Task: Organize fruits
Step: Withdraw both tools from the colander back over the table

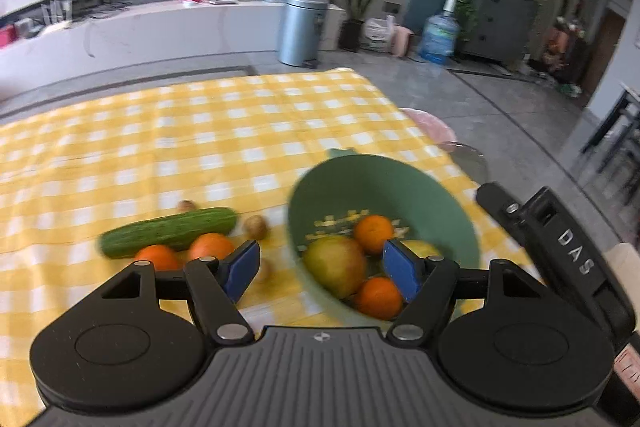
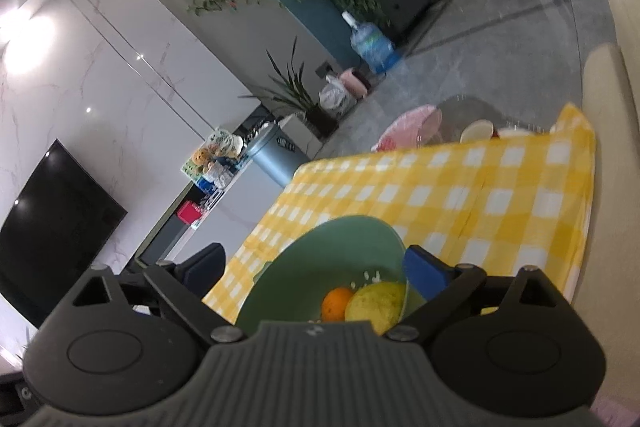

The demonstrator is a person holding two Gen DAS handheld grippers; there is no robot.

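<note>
Left wrist: round green bowl (image 1: 424, 187), smooth oranges (image 1: 374, 233), bumpy cucumber (image 1: 168, 233).

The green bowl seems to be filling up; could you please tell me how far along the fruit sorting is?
Done: the green bowl holds two oranges, a mango and a yellowish fruit. In hand: nothing; left gripper and right gripper are open. Left: two oranges on the cloth, beside the cucumber.

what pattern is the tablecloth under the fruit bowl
The tablecloth is yellow-and-white check, like gingham; it shows best in the left wrist view.
</note>
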